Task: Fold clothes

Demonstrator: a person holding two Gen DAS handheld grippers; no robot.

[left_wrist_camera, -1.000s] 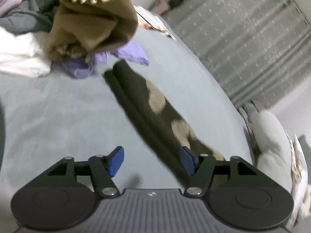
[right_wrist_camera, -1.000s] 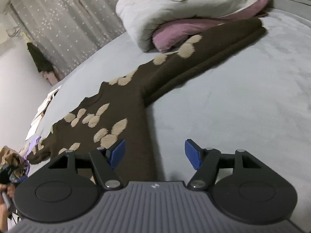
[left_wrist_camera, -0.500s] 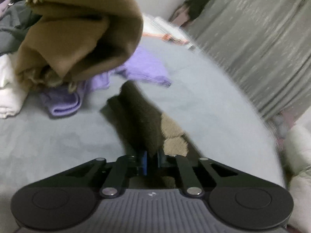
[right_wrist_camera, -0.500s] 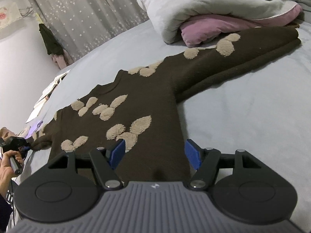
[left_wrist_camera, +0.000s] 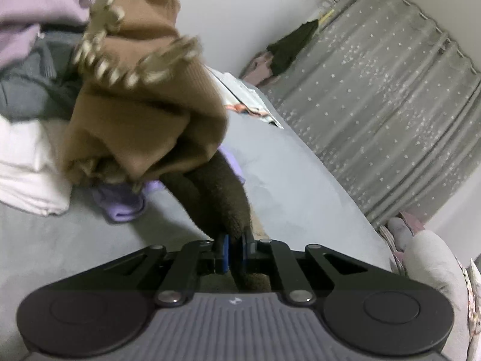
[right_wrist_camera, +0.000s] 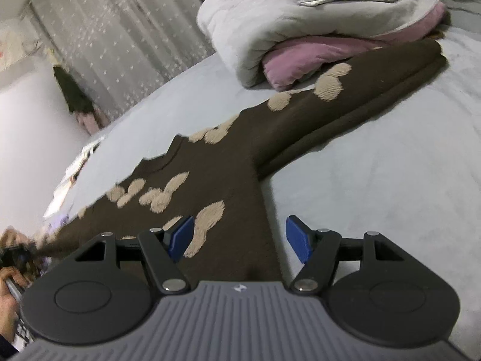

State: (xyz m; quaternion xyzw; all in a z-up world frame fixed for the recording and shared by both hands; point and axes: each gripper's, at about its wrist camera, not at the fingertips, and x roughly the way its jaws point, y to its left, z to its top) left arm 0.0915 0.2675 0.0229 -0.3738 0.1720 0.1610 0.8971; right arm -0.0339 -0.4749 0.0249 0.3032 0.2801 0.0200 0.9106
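Nearest to us, the left gripper (left_wrist_camera: 235,248) has its pads pressed together on the cuff end of 1 sleeve (left_wrist_camera: 222,198) of the sweater (right_wrist_camera: 216,162), lifting that end off the bed (left_wrist_camera: 288,180). The right gripper (right_wrist_camera: 239,237) is spread wide, holding nothing, poised over the sweater's side edge near the hem.

The sweater is a dark brown knit with tan patches, lying flat on the bed, front up. We judge it soft, thick and moderately heavy for a garment: it will drape and sag from a single pinch, not slip, and nothing in it is fragile. Sensible holds are cuffs, hem corners and shoulder seams, where the knit is doubled.

Orientation: the body runs away from the right gripper, with the neckline at the far edge. Its long axis, cuff to cuff, runs across the right view; the other sleeve (right_wrist_camera: 360,90) stretches straight to the far right, its cuff just beside the duvet (right_wrist_camera: 300,24).

Further off in the left view, a tan garment (left_wrist_camera: 144,114) heaps above the held sleeve, with a purple one (left_wrist_camera: 120,204) below it. The curtain (left_wrist_camera: 375,114) is beyond.
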